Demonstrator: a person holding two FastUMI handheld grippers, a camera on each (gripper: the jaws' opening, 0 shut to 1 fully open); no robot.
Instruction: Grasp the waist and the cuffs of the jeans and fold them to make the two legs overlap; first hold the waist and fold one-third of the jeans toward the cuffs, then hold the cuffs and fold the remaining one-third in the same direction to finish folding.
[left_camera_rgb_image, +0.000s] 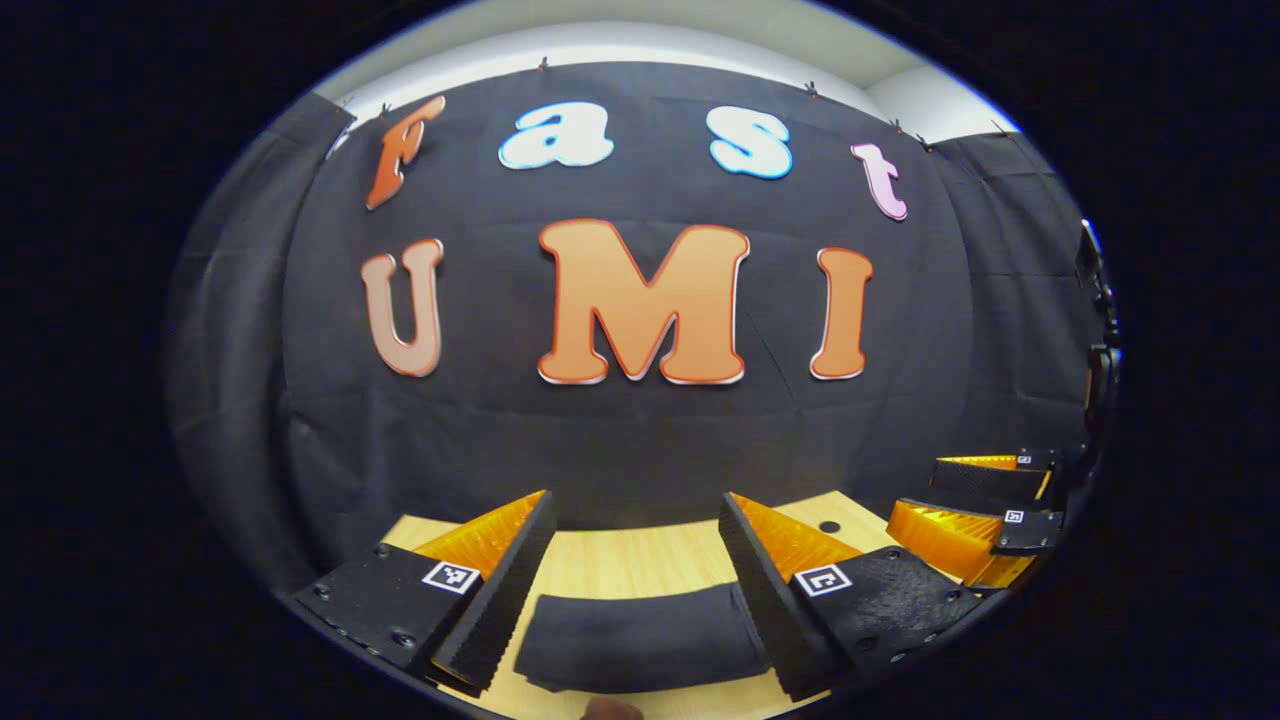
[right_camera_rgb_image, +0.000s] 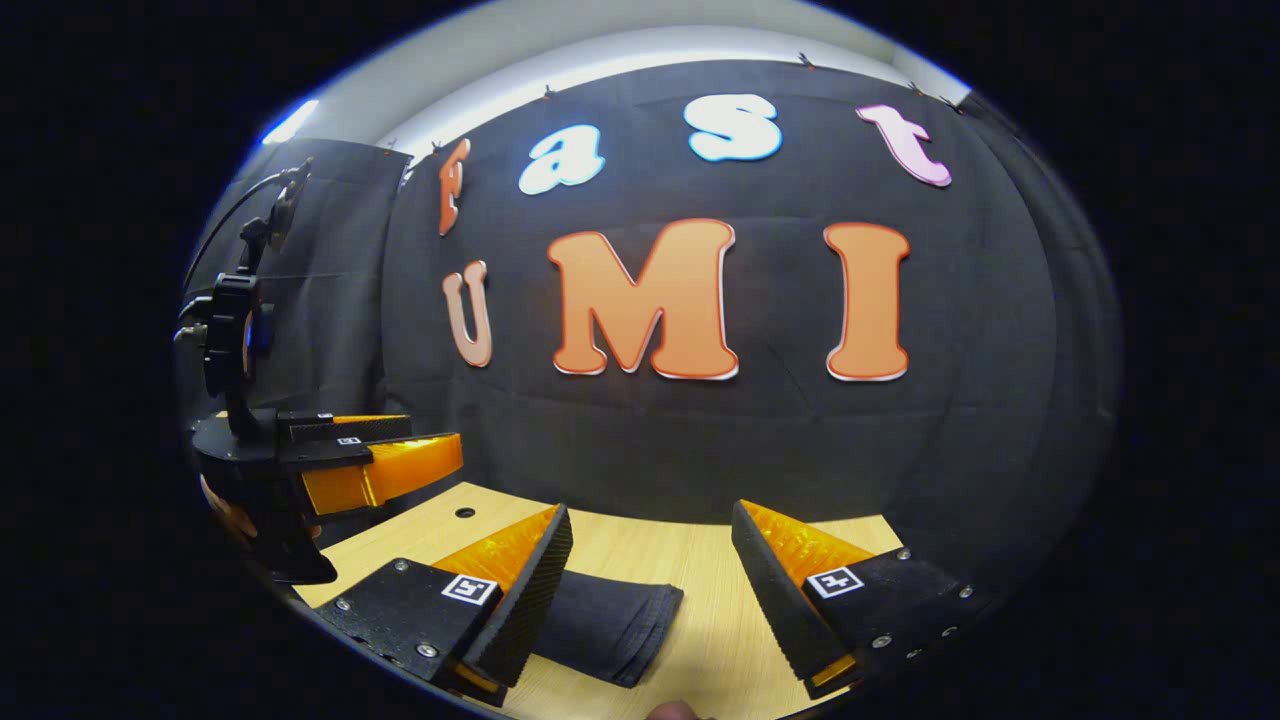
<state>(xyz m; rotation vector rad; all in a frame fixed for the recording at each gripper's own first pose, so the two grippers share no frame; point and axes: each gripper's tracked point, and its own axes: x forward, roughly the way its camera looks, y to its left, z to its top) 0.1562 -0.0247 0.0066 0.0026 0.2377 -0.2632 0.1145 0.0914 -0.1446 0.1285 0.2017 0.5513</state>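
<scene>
In the left gripper view, the left gripper (left_camera_rgb_image: 637, 580) is held wide open above the folded jeans (left_camera_rgb_image: 640, 640), which lie near the table's (left_camera_rgb_image: 640, 560) front edge. In the right gripper view, the right gripper (right_camera_rgb_image: 650, 585) is likewise spread, gripping nothing, with the jeans (right_camera_rgb_image: 610, 625) seen beside its left finger.

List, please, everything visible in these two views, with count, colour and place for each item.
jeans: one, dark, folded into a compact bundle on the table, seen between the left tool's fingers; in the right gripper view beside its left finger.
table: one, light wood, with a small round hole.
left tool: open, above the jeans; also at the left of the right gripper view.
right tool: open, above the table; also at the right of the left gripper view.
</scene>
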